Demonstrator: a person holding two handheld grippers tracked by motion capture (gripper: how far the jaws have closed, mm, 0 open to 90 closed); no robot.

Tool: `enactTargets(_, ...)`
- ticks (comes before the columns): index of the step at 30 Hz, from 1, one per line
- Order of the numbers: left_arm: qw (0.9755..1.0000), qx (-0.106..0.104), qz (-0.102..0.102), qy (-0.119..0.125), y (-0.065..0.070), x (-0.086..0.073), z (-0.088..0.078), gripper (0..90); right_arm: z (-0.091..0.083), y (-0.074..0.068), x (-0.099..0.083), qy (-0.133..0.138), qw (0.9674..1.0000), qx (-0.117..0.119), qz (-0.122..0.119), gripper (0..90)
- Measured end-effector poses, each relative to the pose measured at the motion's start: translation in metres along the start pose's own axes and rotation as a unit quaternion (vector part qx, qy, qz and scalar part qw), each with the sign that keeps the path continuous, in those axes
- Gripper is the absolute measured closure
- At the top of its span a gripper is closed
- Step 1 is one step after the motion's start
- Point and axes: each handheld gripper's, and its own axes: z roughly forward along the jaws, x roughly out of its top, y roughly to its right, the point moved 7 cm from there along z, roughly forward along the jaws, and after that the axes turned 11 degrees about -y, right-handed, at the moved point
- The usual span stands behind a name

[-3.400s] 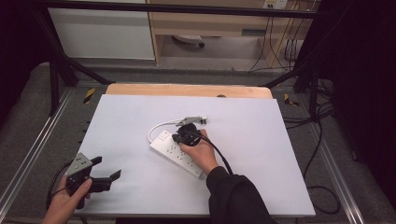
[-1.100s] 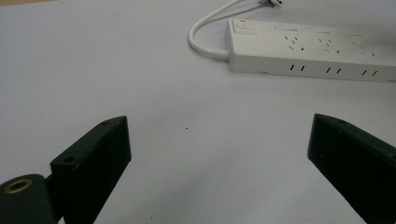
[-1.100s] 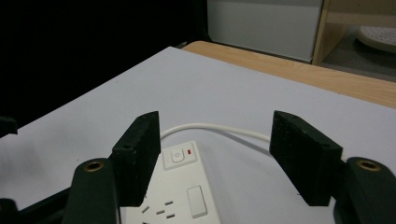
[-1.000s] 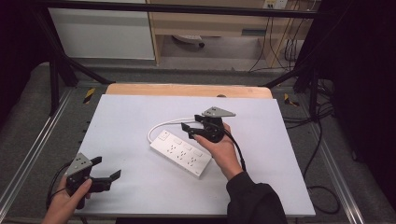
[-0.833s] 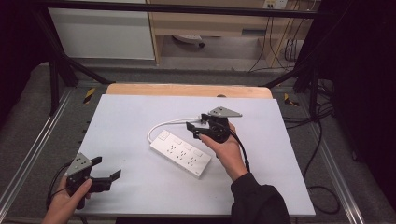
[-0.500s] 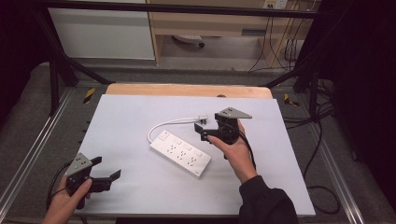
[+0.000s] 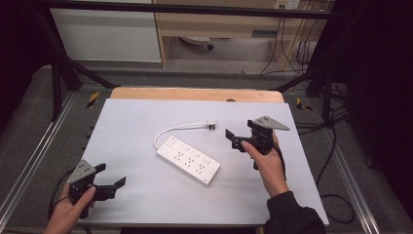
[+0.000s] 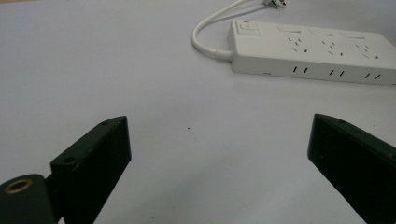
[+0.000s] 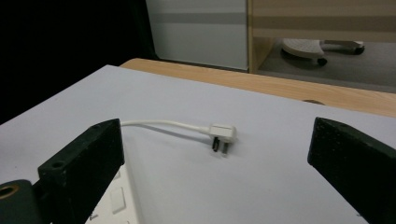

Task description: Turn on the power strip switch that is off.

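Though cropped, right claw seemingly empty.

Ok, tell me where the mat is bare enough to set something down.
Bare: the far left, beyond the power strip; the near middle, between the left hand-held gripper and the strip. Crowded: the centre, with strip, cord, plug and right hand-held gripper.

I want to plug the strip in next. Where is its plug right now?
The plug lies on the white tabletop just behind the power strip, at its cord's end, left of the right hand-held gripper.
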Motion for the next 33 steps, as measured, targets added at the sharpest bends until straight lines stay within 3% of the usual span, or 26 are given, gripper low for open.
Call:
enactTargets(11,1.0,0.001,-0.005,0.002,0.0,0.0,0.0,6.1,-0.024,0.042,-0.041,0.004,0.9987,-0.05,0.011,4.3)
enactTargets(17,1.0,0.001,-0.005,0.002,-0.001,0.0,0.0,6.1,-0.038,0.06,-0.062,0.008,0.9977,-0.061,0.027,4.2)
enactTargets(33,1.0,0.001,-0.006,0.005,0.0,0.001,-0.001,6.1,-0.057,0.084,-0.105,-0.006,0.9954,-0.095,0.013,4.3)
